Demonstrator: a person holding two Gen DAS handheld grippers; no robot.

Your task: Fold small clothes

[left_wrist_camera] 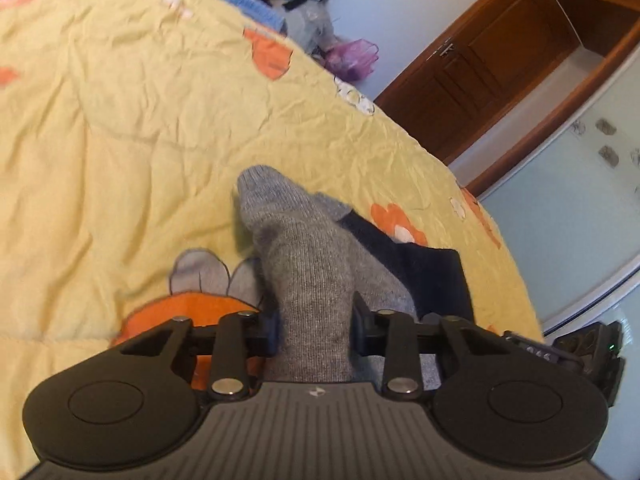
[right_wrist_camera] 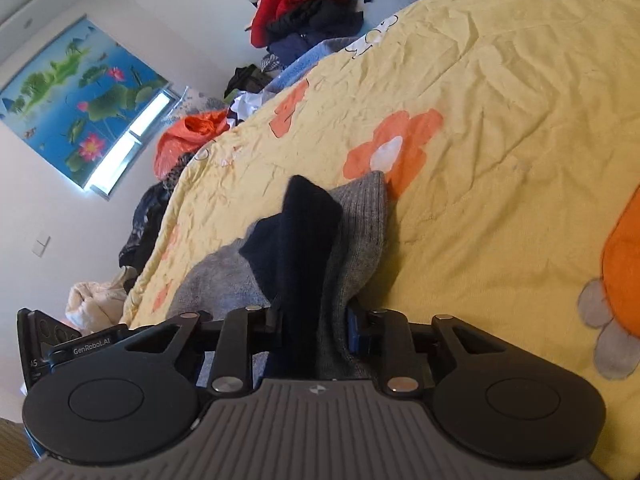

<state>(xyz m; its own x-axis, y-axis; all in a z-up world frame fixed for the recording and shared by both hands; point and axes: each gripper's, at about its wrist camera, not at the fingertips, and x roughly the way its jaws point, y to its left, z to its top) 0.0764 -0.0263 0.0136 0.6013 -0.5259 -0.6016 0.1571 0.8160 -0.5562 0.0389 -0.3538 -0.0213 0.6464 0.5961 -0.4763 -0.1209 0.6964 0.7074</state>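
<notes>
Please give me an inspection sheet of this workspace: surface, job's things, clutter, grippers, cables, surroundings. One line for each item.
Surface: yellow quilt with orange flower prints, wrinkled.
Job's things: grey sock and dark navy sock, lying together on the quilt, overlapping.
Clutter: pile of clothes beyond the quilt's far edge; orange bag and a purple bag beside the bed.
Grippers: left gripper shut on the grey sock; right gripper shut on both the navy and the grey fabric.
Cables: nothing seen.
Surroundings: wooden door, lotus picture on the wall, window below it.
</notes>
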